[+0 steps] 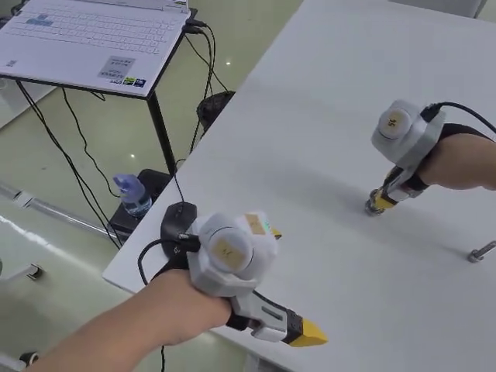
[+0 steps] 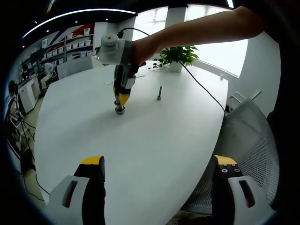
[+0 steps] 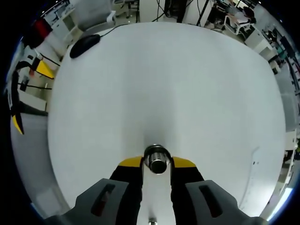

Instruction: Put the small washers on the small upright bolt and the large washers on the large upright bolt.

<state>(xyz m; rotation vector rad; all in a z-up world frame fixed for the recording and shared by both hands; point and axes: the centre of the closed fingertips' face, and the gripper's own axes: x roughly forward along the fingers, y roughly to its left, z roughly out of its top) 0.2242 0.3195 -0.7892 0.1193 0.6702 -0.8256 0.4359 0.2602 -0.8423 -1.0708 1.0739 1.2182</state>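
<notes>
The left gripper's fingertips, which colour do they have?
Yellow; the fingertips show best in the left gripper view.

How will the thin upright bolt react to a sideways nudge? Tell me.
The thin bolt stands tall on a small base, so it probably tips easily. Once down, its round shank would likely roll on the smooth white table.

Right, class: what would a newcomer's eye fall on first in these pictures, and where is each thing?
First, the right claw, pointing down at mid-table with its yellow tips on either side of a stubby silver metal bolt. Next, the open left claw, which hovers at the near edge of the white table. A thin silver upright bolt stands apart, beside the right claw.
</notes>
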